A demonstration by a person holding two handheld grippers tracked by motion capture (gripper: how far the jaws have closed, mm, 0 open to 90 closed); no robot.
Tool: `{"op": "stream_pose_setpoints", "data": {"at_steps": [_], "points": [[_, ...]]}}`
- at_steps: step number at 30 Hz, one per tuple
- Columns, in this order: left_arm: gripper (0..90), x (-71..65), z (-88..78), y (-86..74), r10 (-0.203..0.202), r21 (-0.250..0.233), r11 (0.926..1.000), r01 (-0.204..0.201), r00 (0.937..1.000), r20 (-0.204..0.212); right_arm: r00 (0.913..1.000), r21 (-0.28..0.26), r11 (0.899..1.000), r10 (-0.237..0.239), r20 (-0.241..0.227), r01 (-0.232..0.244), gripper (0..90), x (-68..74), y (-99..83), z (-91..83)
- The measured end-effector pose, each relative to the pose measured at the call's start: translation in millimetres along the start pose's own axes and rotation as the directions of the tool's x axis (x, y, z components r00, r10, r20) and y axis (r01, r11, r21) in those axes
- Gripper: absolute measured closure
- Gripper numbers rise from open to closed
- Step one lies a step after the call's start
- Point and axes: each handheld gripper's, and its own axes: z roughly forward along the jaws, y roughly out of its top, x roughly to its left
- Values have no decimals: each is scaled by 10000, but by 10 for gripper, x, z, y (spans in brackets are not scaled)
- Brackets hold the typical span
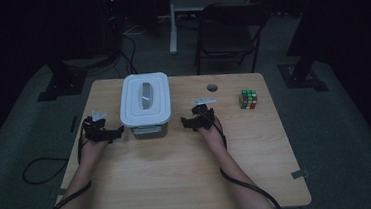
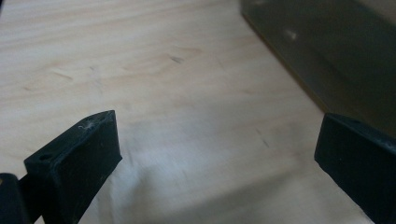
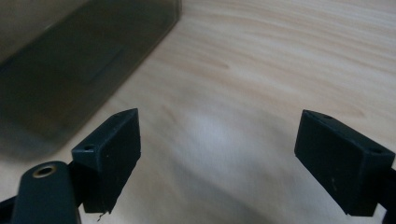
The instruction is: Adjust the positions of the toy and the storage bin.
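Observation:
A grey storage box with a white lid (image 1: 145, 98) stands on the wooden table (image 1: 178, 165), toward its far side. My left gripper (image 1: 106, 132) rests just left of the box, open, with bare tabletop between its jaws. The box's dark side wall (image 2: 336, 56) fills the upper right of the left gripper view. My right gripper (image 1: 195, 122) sits just right of the box, also open and holding nothing. The same box wall (image 3: 70, 60) lies at the upper left of the right gripper view. A multicoloured puzzle cube (image 1: 248, 99) stands near the table's far right.
A round cable hole (image 1: 212, 87) lies between the box and the cube. A dark folding chair (image 1: 228, 31) stands beyond the table's far edge. Cables trail off the table's near edge on both sides. The near half of the table is bare wood.

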Motion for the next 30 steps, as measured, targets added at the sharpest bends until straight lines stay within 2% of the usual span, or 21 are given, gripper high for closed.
{"op": "stream_pose_setpoints", "data": {"at_steps": [3, 4, 6, 8, 11, 13, 14, 15, 16, 20, 23, 26, 28, 30], "points": [[10, 38, 43, 42, -171, -30, 9998, 171, 9998, 79, 10000, -19, 10000, 75, 26, -75, 144, 15, 102, 98], [10, 58, 86, 82, -171, 201, 9997, 169, 9998, 88, 9999, -29, 9999, 116, 40, -116, 144, 19, 156, 149], [10, 71, 113, 112, -161, 264, 9995, 159, 9998, 77, 9999, -13, 9999, 104, 53, -104, 144, 21, 174, 166], [10, 93, 152, 159, -17, 97, 10000, 17, 10000, -19, 9997, -21, 9999, -118, 211, 119, 144, 37, 224, 235], [10, 115, 193, 188, -10, 99, 10000, 11, 10000, -51, 9990, 95, 9996, -271, 343, 268, 144, 36, 238, 280], [10, 137, 233, 205, -164, 182, 9997, 163, 9998, 91, 9991, 142, 9998, -124, 400, 119, 144, 15, 247, 321], [10, 148, 258, 218, -158, 222, 9996, 156, 9998, 98, 9990, 74, 9996, 252, 376, -255, 144, -10, 253, 352], [10, 148, 258, 218, -158, 222, 9996, 156, 9998, 98, 9990, 74, 9996, 252, 376, -255, 144, -10, 253, 352], [10, 154, 269, 236, -182, 198, 9996, 182, 9998, -9, 9978, 22, 9984, 572, 324, -573, 144, -22, 261, 380], [10, 166, 282, 279, -482, 65, 9988, 481, 9988, 88, 9964, -186, 9969, 773, 335, -767, 144, -16, 287, 413], [10, 148, 288, 323, -410, 111, 9991, 410, 9992, 41, 9936, -522, 9933, 1055, 411, -1033, 144, 10, 340, 419], [10, 107, 278, 350, -587, -50, 9983, 588, 9980, 224, 9937, -783, 9927, 966, 575, -920, 144, 39, 403, 421], [10, 75, 295, 359, -505, 74, 9987, 503, 9985, 232, 9949, -840, 9933, 841, 559, -793, 144, 56, 443, 427], [10, 42, 306, 376, -354, 52, 9994, 353, 9990, 279, 9969, -842, 9956, 462, 644, -407, 179, 97, 481, 445]]}}
